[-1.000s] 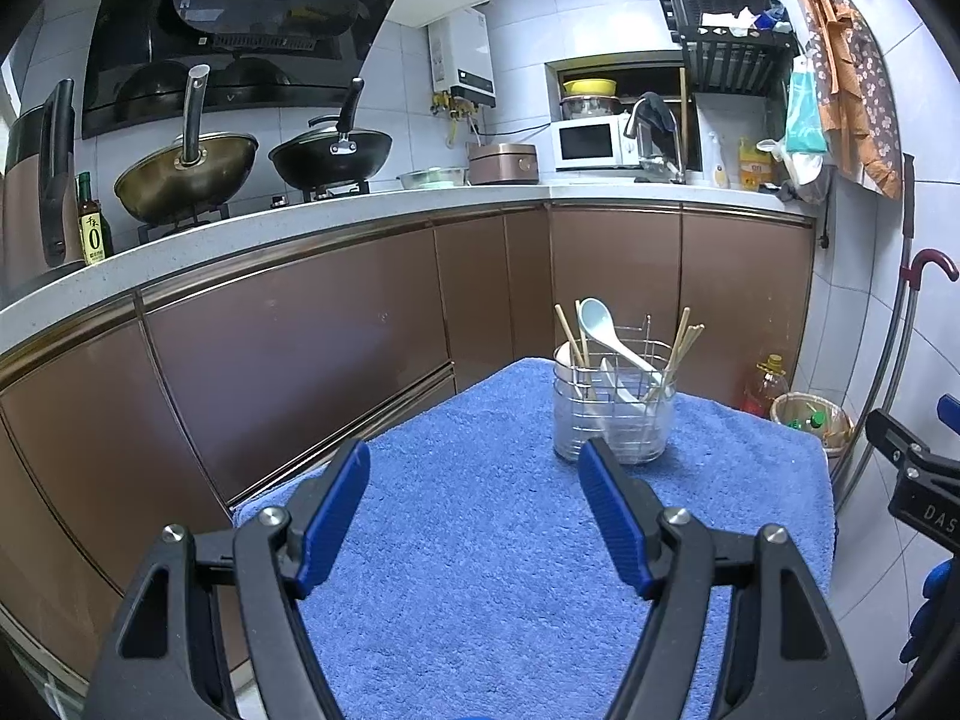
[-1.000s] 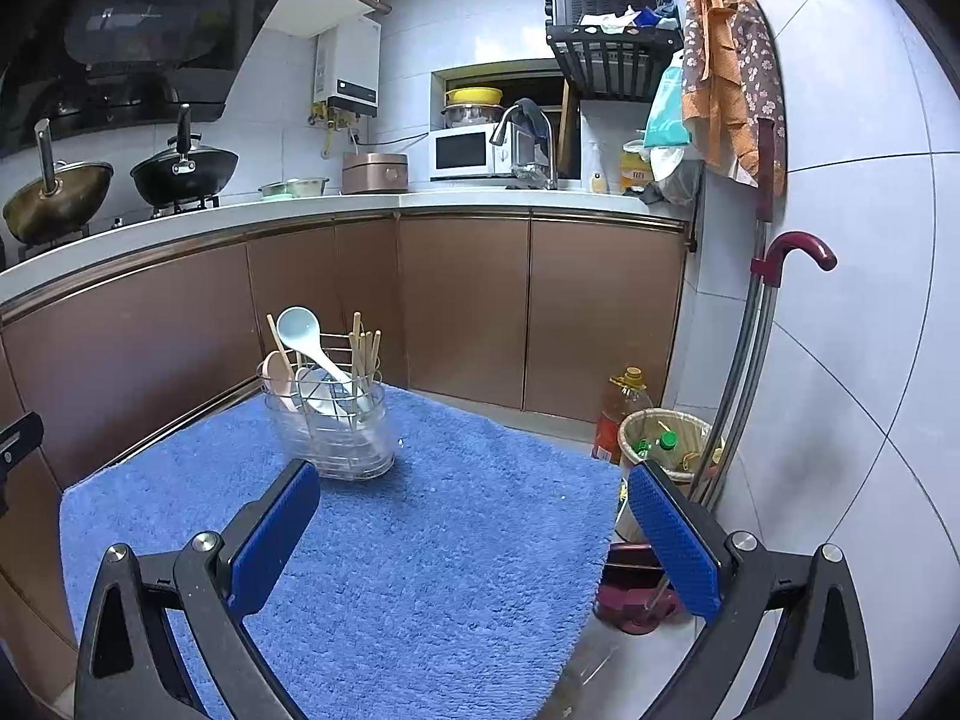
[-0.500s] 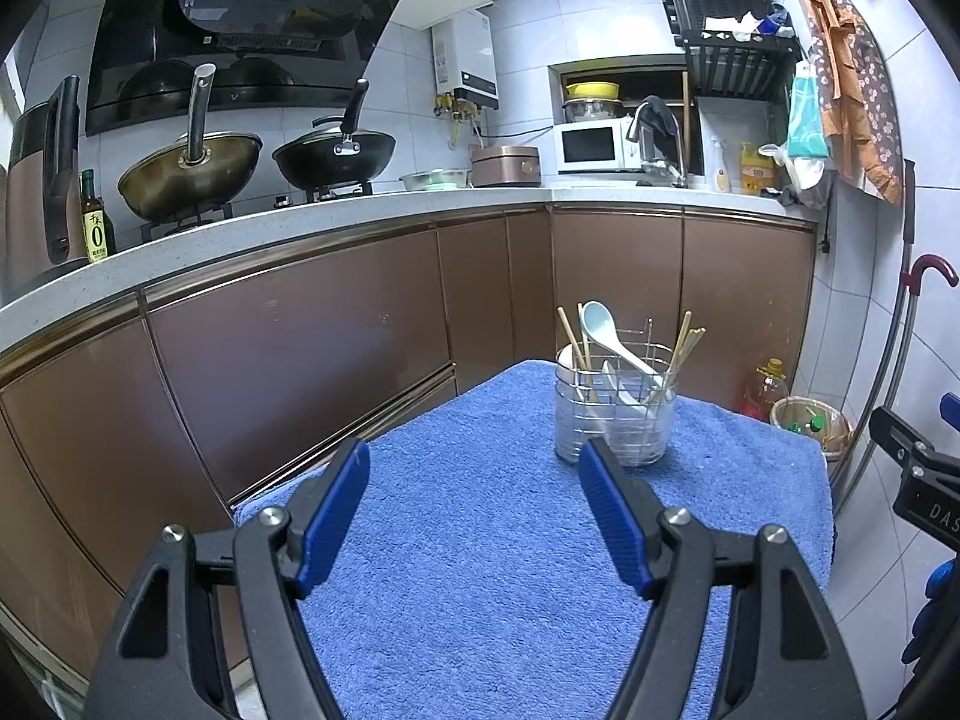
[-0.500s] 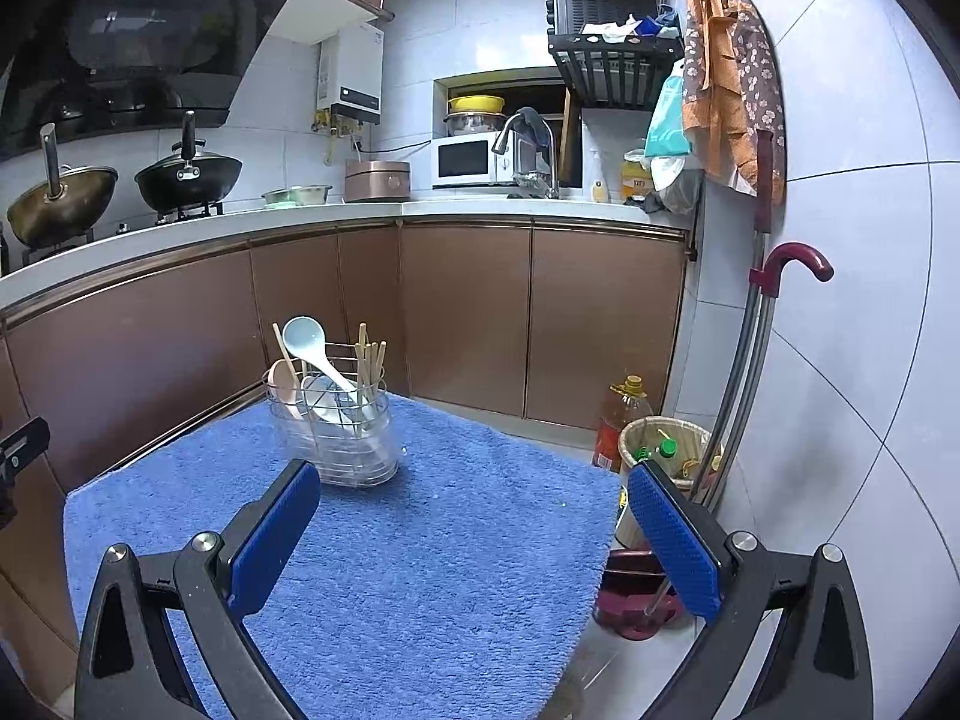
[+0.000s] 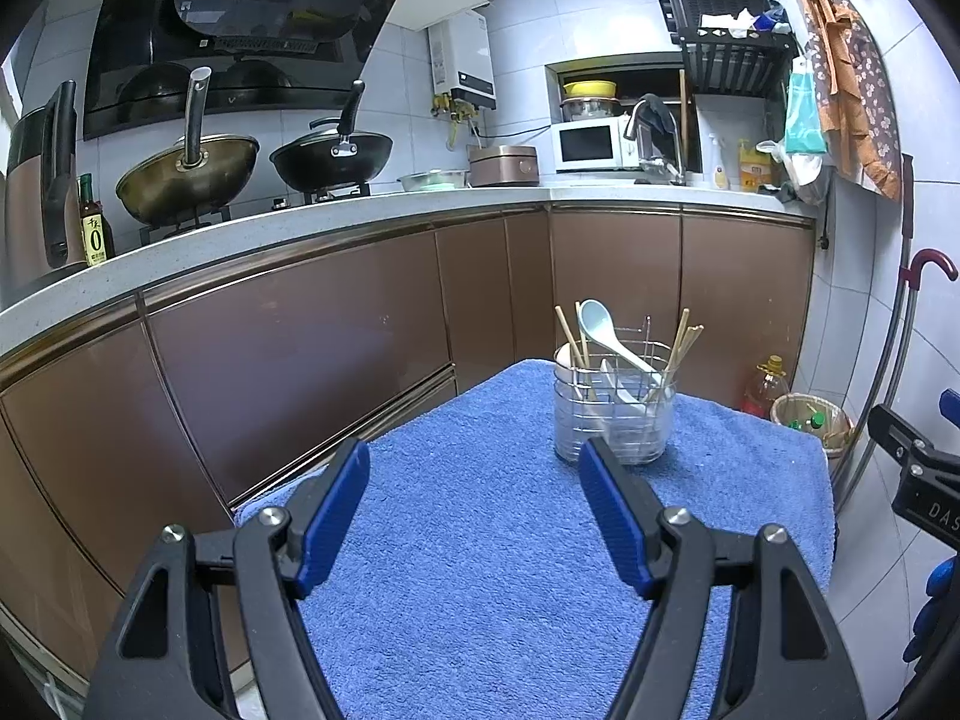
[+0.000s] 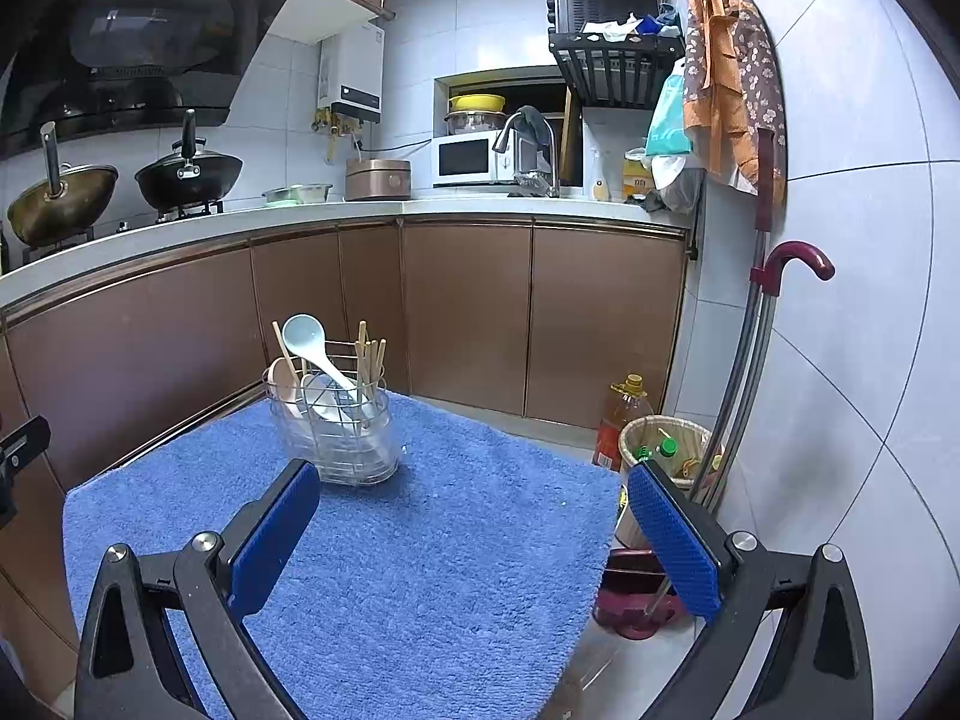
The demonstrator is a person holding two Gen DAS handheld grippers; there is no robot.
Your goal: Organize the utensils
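A clear utensil holder with a wire frame [image 5: 613, 417] stands at the far end of a blue towel [image 5: 480, 540]. It holds a pale blue soup spoon [image 5: 606, 333], other spoons and wooden chopsticks [image 5: 681, 345]. It also shows in the right wrist view [image 6: 336, 426], with the spoon [image 6: 312, 348] and chopsticks [image 6: 369, 354]. My left gripper [image 5: 474, 480] is open and empty, well short of the holder. My right gripper [image 6: 474, 495] is open wide and empty over the towel [image 6: 390, 570], right of the holder.
Brown cabinets [image 5: 300, 348] under a white counter run along the left and back. A wicker bin [image 6: 666, 450], an oil bottle [image 6: 618, 420] and an umbrella [image 6: 762, 324] stand on the floor at the right, beyond the towel's right edge.
Both grippers have drawn back and risen slightly, so the holder sits a little lower in both views. Both stay open and empty. The holder has not moved.
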